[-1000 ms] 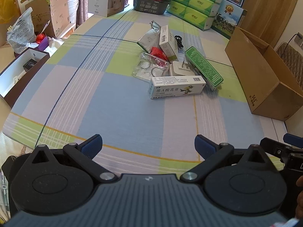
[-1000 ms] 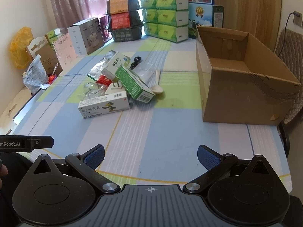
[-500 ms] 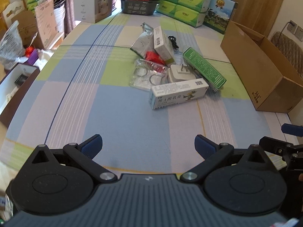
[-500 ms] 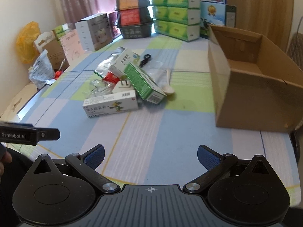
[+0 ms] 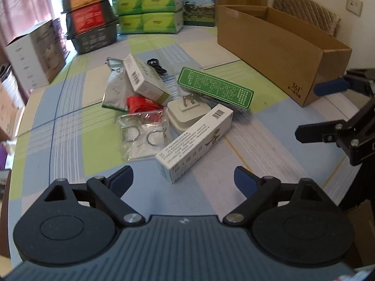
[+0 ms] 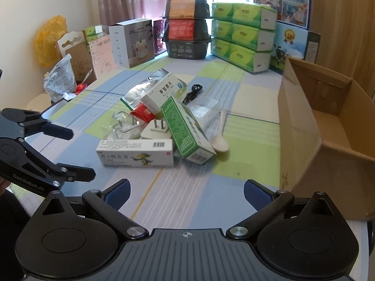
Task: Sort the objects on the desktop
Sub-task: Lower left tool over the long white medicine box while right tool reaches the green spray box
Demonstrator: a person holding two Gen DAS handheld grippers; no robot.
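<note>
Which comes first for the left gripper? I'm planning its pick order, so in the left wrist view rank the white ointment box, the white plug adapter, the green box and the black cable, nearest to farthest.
1. white ointment box, just ahead of the left gripper
2. white plug adapter, behind it
3. green box, right and farther back
4. black cable, at the pile's far edge

Tabletop [image 6: 234,187]: woven checked cloth, matt. Big box [image 6: 302,138]: plain brown cardboard, rough. Medicine box [image 6: 136,153]: smooth printed card. Plug [image 5: 187,113]: matt white plastic, metal prongs. Spoon [image 6: 220,140]: glossy plastic. Pouch [image 5: 114,91]: shiny foil.
</note>
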